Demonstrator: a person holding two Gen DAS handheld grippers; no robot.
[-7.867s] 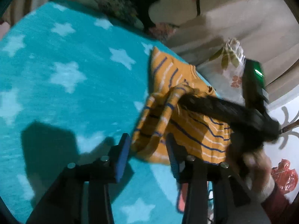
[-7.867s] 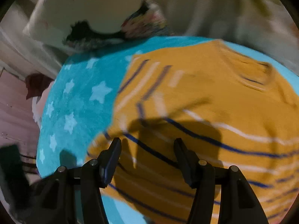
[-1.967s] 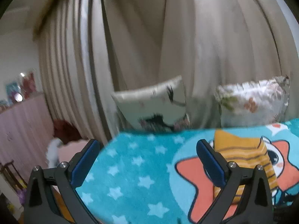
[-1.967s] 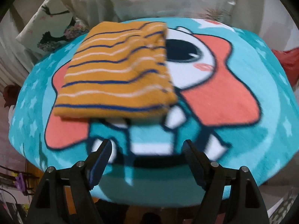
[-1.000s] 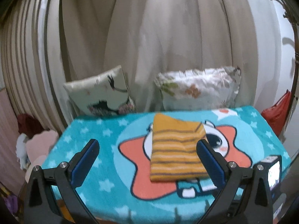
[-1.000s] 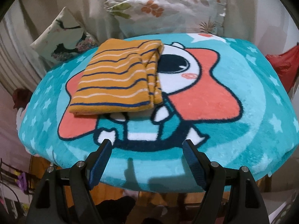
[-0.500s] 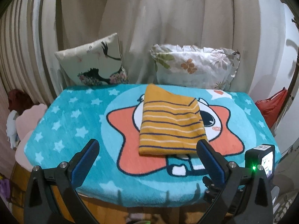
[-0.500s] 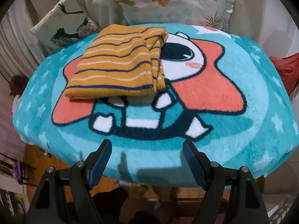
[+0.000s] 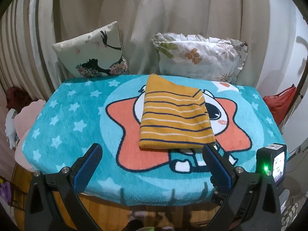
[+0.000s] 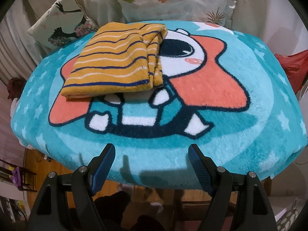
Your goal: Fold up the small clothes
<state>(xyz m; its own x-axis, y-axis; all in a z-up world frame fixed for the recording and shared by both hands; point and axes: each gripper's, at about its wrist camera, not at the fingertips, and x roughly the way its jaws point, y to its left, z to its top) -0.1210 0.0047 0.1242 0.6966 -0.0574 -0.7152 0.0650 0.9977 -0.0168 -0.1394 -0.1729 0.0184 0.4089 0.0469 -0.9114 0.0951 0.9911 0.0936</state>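
A mustard-yellow striped garment [image 9: 174, 119], banded in navy and cream, lies folded into a neat rectangle on a turquoise cartoon blanket [image 9: 80, 115] that covers the tabletop. It sits over the middle of the blanket's coral star figure, toward the far side, with its layered fold edges showing on the right in the right wrist view [image 10: 115, 61].

The left gripper [image 9: 152, 154] hovers at the blanket's near edge with its jaws spread wide and nothing between them; its right finger [image 9: 217, 163] appears just in front of the garment's near corner, though contact cannot be told. The right gripper [image 10: 152, 157] is likewise spread and empty, well apart from the garment.

Behind the blanket, a silhouette-print cushion [image 9: 92, 52] and a floral pillow [image 9: 198, 55] lean against pale curtains [image 9: 173, 19]. A red bag [image 9: 279, 102] is at the right.
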